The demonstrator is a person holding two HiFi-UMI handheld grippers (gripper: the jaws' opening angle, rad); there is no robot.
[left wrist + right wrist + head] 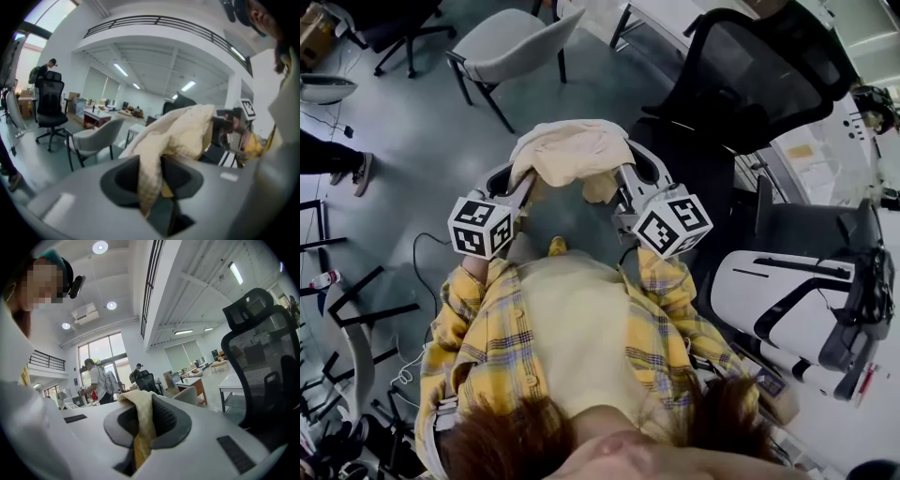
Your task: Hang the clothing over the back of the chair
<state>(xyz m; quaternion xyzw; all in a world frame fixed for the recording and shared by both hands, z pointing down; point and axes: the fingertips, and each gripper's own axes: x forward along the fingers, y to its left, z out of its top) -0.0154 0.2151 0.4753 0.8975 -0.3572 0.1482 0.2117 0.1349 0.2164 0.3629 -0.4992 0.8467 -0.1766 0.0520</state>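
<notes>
Clothing [572,150]: cream, bunched, held aloft at chest level, spanning from left gripper [514,183] to right gripper [628,178]. Left jaws clamped on a thick wad of the fabric, hence standing fairly wide; right jaws nearly together on a thin fold. Grip at both ends judged secure. Pick-up therefore complete. Not yet draped: touches no chair. Black mesh chair [750,75] near, to the right of the right gripper, backrest upright and bare; grey chair [511,42] farther ahead, likewise bare. Remaining, by judgement: carry across to a backrest, lift over its top edge, spread evenly to both sides, release. Risk of sliding off if left bunched.
</notes>
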